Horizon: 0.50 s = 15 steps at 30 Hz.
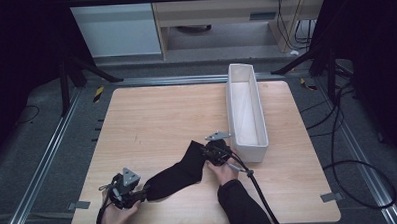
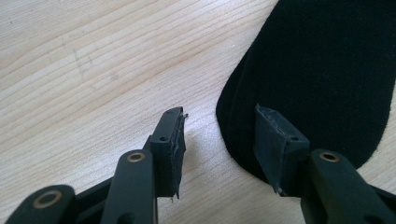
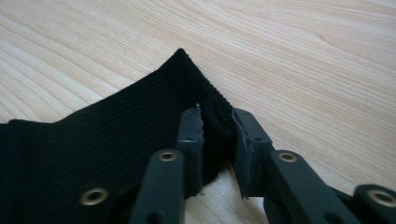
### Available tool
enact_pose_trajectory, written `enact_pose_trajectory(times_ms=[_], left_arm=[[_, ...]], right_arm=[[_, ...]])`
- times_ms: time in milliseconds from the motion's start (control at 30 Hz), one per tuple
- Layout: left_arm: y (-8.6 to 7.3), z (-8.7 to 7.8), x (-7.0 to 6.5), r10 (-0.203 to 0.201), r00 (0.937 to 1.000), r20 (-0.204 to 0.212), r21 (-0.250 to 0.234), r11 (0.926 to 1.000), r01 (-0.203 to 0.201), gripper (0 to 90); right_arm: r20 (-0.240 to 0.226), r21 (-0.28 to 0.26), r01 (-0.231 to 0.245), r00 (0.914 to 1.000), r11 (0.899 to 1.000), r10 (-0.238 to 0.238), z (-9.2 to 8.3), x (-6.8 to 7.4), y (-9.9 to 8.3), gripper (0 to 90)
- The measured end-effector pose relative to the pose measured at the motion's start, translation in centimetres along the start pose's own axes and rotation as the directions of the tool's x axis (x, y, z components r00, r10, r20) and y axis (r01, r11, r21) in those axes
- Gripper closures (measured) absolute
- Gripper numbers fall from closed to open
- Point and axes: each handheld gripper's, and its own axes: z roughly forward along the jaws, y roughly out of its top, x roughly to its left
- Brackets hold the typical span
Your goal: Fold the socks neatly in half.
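High view: black sock [image 1: 176, 174] lies on the pale wood counter [image 1: 151, 118], stretched between my two hands, near the front edge.
Left tongs [image 2: 219, 135]: jaws apart, straddling the sock's rounded toe end [image 2: 322, 79], not yet pinching it.
Right tongs [image 3: 218, 135]: clamped on a fold of the ribbed cuff [image 3: 140, 121].
Risk: only a thin bit of cuff is caught; a pull could slip it free.
Risk: the left jaws may close on bare wood and miss the toe.
Surface: smooth, uncluttered wood; a long white bin [image 1: 246, 110] stands at the right.
Room: dark, cables on the floor.
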Motion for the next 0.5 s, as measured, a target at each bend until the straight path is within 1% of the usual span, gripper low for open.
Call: enact_pose_trajectory(times_ms=[100,133,200,333,367,467,500], left_arm=[[0.1,0.0,-0.1,0.007,1.0000,0.002,-0.002,1.0000,-0.007,52.1],[0.1,0.0,-0.2,0.008,1.0000,0.002,-0.003,1.0000,-0.008,52.1],[0.1,0.0,-0.2,0.011,0.9999,0.010,-0.005,0.9999,-0.011,51.8],[0.3,0.3,-0.3,0.001,0.9991,0.041,-0.011,0.9999,0.000,50.7],[0.4,0.3,-0.4,-0.002,0.9986,0.052,-0.015,0.9999,0.003,50.4],[0.5,0.7,-0.7,-0.004,0.9955,0.094,-0.033,0.9994,0.007,48.5],[0.6,0.7,-0.8,0.001,0.9943,0.107,-0.035,0.9994,0.003,47.8]], right_arm=[[-0.011,0.008,-0.010,0.9999,1.000,0.010,-0.1,-0.1,0.1,77.7],[-0.019,0.003,-0.017,0.9997,1.000,0.017,-0.2,-0.1,0.2,77.9],[-0.024,-0.015,-0.013,0.9996,1.000,0.013,-0.5,-0.1,0.4,78.2],[-0.043,-0.084,0.002,0.9991,0.996,-0.006,-1.8,-0.1,1.4,78.3],[-0.046,-0.099,0.013,0.9988,0.995,-0.018,-2.2,0.0,1.7,78.3],[-0.049,-0.138,0.040,0.9977,0.990,-0.047,-3.1,0.1,2.8,78.3],[-0.050,-0.149,0.047,0.9972,0.988,-0.056,-3.4,0.2,3.1,78.3]])
